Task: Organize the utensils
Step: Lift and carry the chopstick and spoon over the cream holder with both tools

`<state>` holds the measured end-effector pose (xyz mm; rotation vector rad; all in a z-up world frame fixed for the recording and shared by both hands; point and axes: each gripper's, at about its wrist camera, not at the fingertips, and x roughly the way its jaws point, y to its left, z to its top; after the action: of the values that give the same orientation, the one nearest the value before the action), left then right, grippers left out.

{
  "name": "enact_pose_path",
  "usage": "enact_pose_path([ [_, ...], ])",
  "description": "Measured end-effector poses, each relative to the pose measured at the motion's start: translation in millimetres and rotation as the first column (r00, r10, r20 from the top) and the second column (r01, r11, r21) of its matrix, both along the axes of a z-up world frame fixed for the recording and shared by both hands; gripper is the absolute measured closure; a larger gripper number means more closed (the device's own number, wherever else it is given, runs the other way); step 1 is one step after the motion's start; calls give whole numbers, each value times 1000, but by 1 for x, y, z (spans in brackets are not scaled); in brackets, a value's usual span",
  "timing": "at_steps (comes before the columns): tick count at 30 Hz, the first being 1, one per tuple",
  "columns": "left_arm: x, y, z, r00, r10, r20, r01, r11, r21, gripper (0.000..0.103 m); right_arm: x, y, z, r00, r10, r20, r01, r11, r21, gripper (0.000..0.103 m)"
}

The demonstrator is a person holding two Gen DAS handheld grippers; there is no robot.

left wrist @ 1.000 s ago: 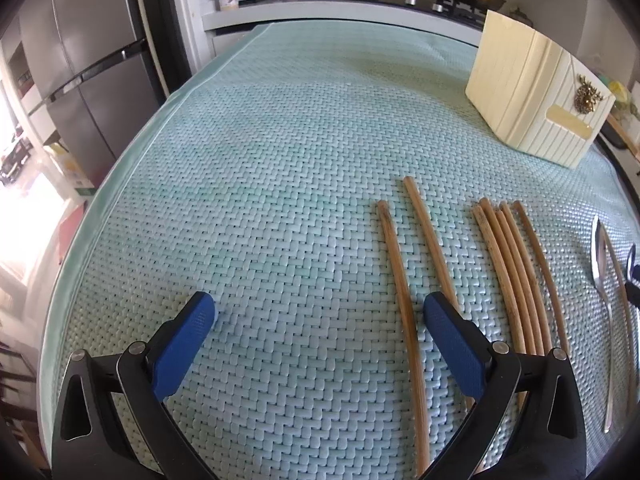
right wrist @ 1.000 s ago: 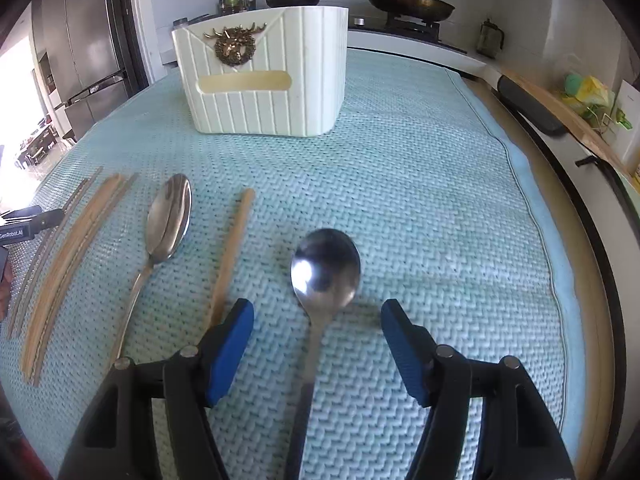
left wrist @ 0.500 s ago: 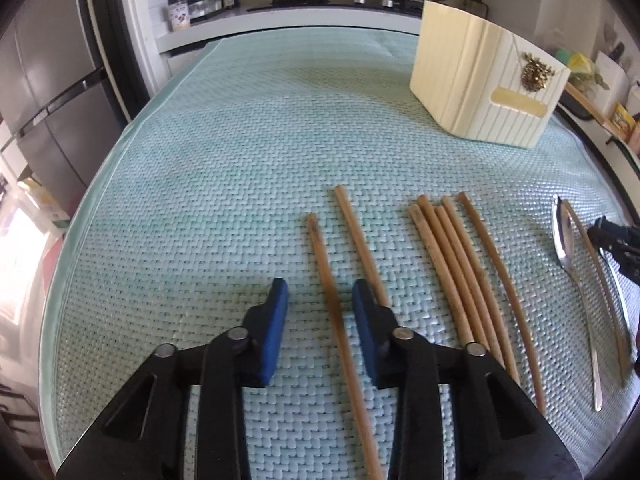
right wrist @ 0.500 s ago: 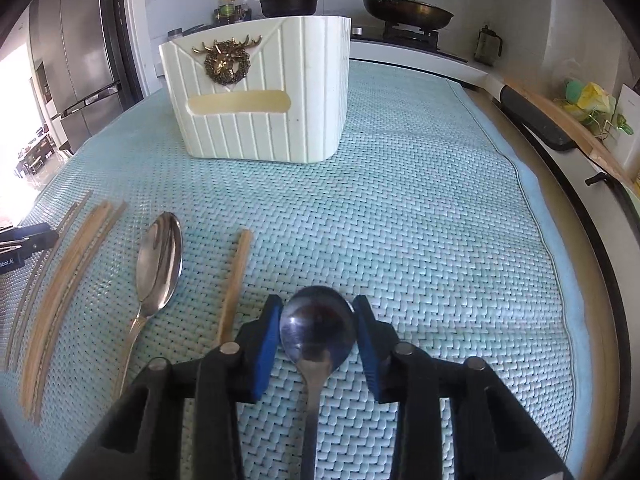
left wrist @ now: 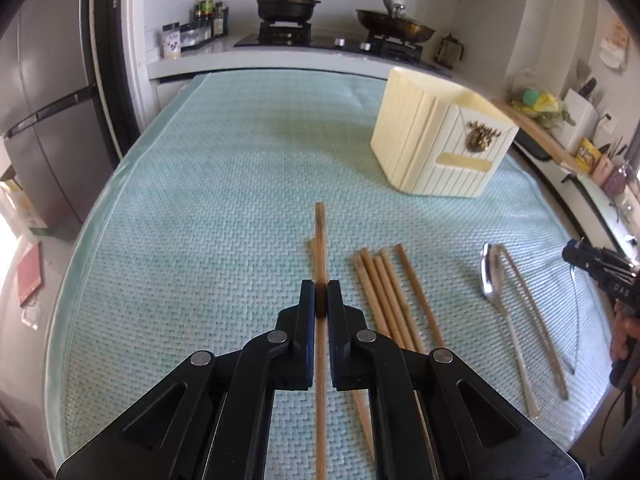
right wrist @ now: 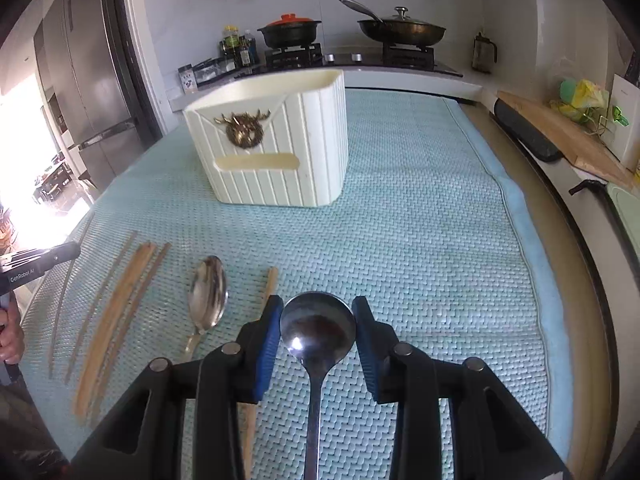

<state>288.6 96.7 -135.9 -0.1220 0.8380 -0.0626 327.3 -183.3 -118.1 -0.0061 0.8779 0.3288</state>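
Chopstick [left wrist: 320, 240] was clamped mid-shaft in the left gripper [left wrist: 321, 300], over the mat [left wrist: 200, 220]; spoon [right wrist: 318, 330] sat clamped at the bowl in the right gripper [right wrist: 318, 344], left of centre. Both looked stiff and light; steel likely slippery, so neck grip seemed safer. Left tool read "GenRobot.AI".

chopstick [left wrist: 320, 240] in the left gripper [left wrist: 320, 300]: lower end cut off by bottom edge, a stretch hidden between the pads. a second stick behind it, only its tip shows. spoon [right wrist: 318, 330] in the right gripper [right wrist: 318, 332]: handle runs off the bottom edge. loose chopstick [right wrist: 270, 284] beside it mostly hidden behind the left finger. holder [right wrist: 276, 152] inside not visible, compartments can't tell. person's hand [right wrist: 10, 340] cut by left edge. chopstick bundle [right wrist: 116, 312] blurred in the right wrist view, count unclear.
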Motion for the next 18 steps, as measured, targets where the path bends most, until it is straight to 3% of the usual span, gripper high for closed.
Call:
enact_pose_path([
  [9,-15,-1,76,988,-47,145,55,997,-50,99,-19,3,66,993,47,112,-51,998,32,67],
  [18,-1,-3,103,977,-60,203,72,996,-52,99,-13,12,96,985,45,169,-53,997,46,68],
])
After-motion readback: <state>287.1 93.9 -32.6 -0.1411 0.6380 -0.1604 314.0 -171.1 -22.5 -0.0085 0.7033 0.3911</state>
